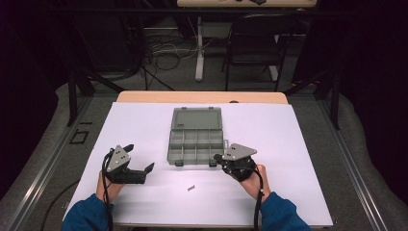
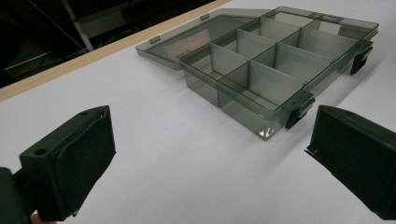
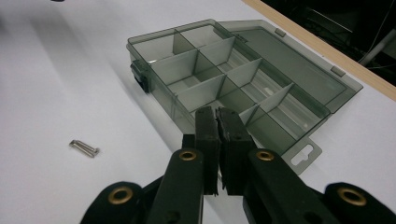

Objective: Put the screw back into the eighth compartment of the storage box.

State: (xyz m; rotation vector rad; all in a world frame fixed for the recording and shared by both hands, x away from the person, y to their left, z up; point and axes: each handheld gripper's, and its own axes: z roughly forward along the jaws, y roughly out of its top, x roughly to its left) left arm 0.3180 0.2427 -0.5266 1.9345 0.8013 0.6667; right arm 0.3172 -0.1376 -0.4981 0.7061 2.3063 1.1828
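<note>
Organizer box (image 1: 196, 144) sits open on the white surface (image 1: 288, 144), lid laid flat behind the tray, on the side away from the person. All compartments look empty. A small metal screw (image 1: 191, 188) lies loose on the surface in front of the box, on the person's side, well apart from it and roughly between the two hands.

Left tongs (image 1: 140, 158) spread wide, nothing between them, hovering in front of the box's left corner. In the left gripper view the tongs (image 2: 210, 154) frame bare surface, with the box (image 2: 280, 70) beyond. Right tongs (image 1: 219, 157) clenched tight on nothing, tips just beside the box's front right corner; the right gripper view shows the right tongs (image 3: 217, 116) pressed together with the box (image 3: 224, 79) just past them and the screw (image 3: 84, 148) off to the side.

Handling guess: the screw is tiny, light, stiff and smooth, so likely to roll or skate when nudged. Best taken across the shank, pads low to the surface, closing slowly. The box looks like thin rigid plastic, light and likely to slide if bumped; steady it at the front wall near the latches (image 2: 299, 114), not by the thin dividers.
</note>
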